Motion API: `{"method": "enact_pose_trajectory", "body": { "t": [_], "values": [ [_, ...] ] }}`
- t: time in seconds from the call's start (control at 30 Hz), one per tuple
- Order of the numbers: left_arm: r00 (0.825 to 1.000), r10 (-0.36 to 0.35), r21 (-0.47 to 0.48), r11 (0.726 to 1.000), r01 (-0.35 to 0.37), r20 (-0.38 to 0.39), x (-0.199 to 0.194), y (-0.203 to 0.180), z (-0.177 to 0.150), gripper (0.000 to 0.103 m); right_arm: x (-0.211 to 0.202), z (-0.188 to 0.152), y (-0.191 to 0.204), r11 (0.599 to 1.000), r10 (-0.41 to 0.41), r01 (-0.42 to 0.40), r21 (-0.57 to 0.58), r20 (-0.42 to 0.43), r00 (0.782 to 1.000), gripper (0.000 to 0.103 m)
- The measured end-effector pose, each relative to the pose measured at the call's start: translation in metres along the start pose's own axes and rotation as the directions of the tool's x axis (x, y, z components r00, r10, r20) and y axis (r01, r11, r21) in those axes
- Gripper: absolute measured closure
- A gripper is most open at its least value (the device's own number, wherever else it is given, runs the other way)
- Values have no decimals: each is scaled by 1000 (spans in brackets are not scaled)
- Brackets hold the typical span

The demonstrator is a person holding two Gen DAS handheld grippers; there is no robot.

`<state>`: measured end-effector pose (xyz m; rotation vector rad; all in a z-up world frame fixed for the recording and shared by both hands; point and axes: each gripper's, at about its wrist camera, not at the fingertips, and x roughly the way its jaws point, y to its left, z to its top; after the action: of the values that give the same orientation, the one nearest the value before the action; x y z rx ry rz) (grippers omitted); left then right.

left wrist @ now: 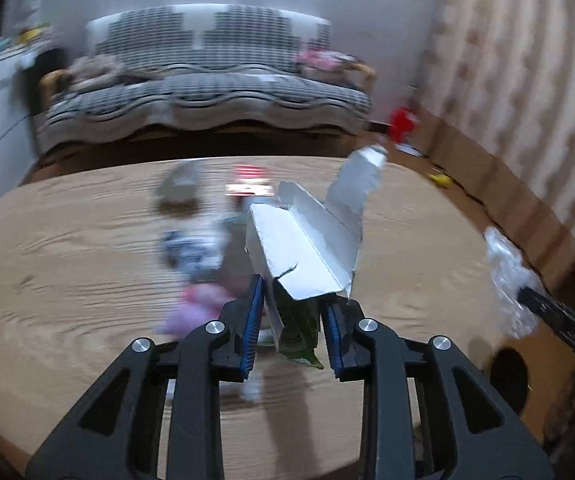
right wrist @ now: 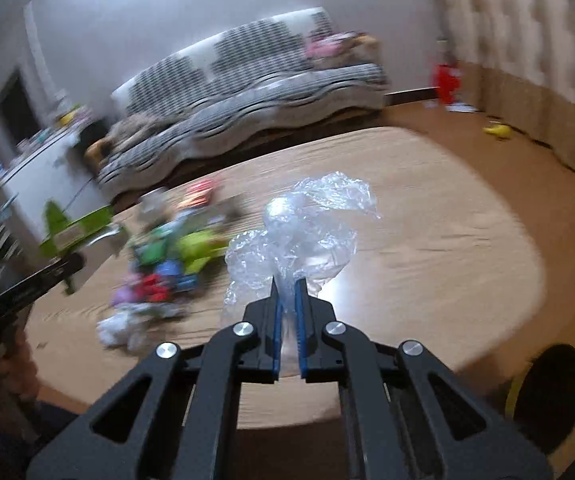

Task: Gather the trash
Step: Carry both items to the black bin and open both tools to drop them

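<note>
My left gripper (left wrist: 293,308) is shut on a torn, flattened carton (left wrist: 307,248), white inside and green outside, and holds it up above the wooden table (left wrist: 67,280). In the right wrist view the same carton (right wrist: 75,228) shows green at the far left. My right gripper (right wrist: 287,284) is shut on a crumpled clear plastic wrap (right wrist: 307,232), also lifted off the table. That wrap (left wrist: 507,280) appears at the right edge of the left wrist view. A blurred pile of colourful wrappers and paper (right wrist: 159,272) lies on the table to the left of the plastic.
A dark round bin opening (right wrist: 551,396) sits low beside the table's near right edge. A striped sofa (right wrist: 247,92) stands behind the table. A red object (right wrist: 445,80) and a yellow toy (right wrist: 497,130) lie on the floor by the right wall. A white cabinet (right wrist: 47,176) stands at left.
</note>
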<state>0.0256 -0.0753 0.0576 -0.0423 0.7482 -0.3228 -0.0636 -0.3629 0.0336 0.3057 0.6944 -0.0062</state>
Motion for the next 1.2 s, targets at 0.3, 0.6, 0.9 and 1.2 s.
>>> {"method": "enact_pose_trajectory", "body": {
  "t": [0.3,0.6,0.9,1.2],
  "values": [
    [978,-206,194,959,205,-17,19,-145,11,76,-63,-28,-157,946,-218,203,251,33,975,96],
    [796,-554,231,764,602,-245,83,-296,-38,76,-117,-96,-296,804,-390,362,472,-40,920,96],
    [682,-526,288,643,710,-509,165,-433,-124,76,-149,-149,-387,667,-445,445,598,-159,881,96],
    [679,-427,369,605,705,-597,209,-482,-182,75,-140,-158,-401,644,-441,462,609,-198,875,96]
  ]
}}
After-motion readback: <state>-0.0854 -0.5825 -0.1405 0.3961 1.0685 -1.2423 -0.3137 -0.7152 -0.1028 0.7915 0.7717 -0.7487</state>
